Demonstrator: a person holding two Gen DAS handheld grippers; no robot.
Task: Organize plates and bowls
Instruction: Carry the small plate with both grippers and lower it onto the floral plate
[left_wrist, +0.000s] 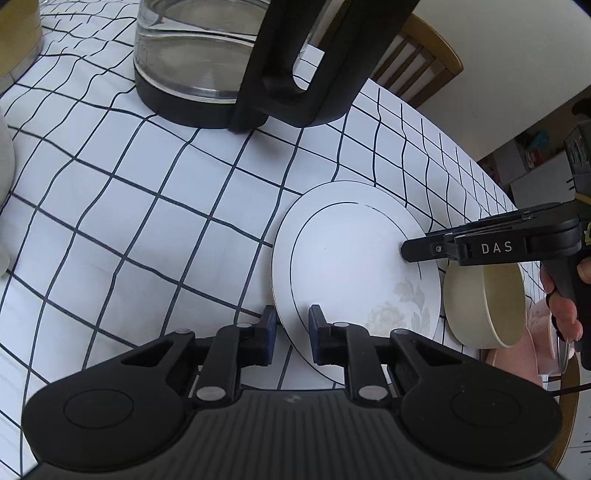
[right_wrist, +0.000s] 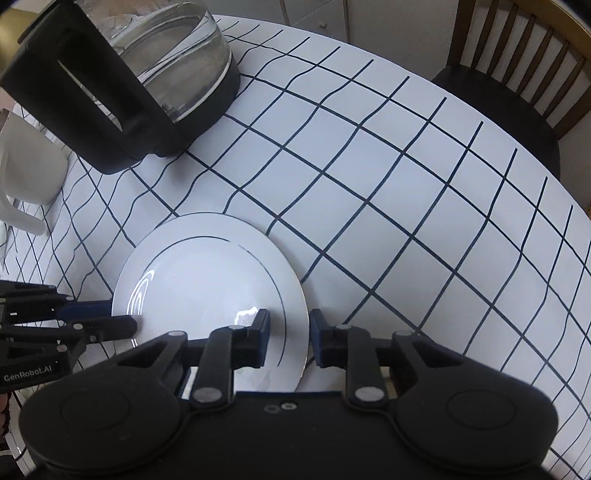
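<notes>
White capitals reading "DAS" stand on the black side of the right tongs as they reach in from the edge of the left wrist view. In the right wrist view, the body of the left tongs carries pale lettering — "GenRobot.AI" — low at the picture's left edge. No other writing can be read in either picture.
</notes>
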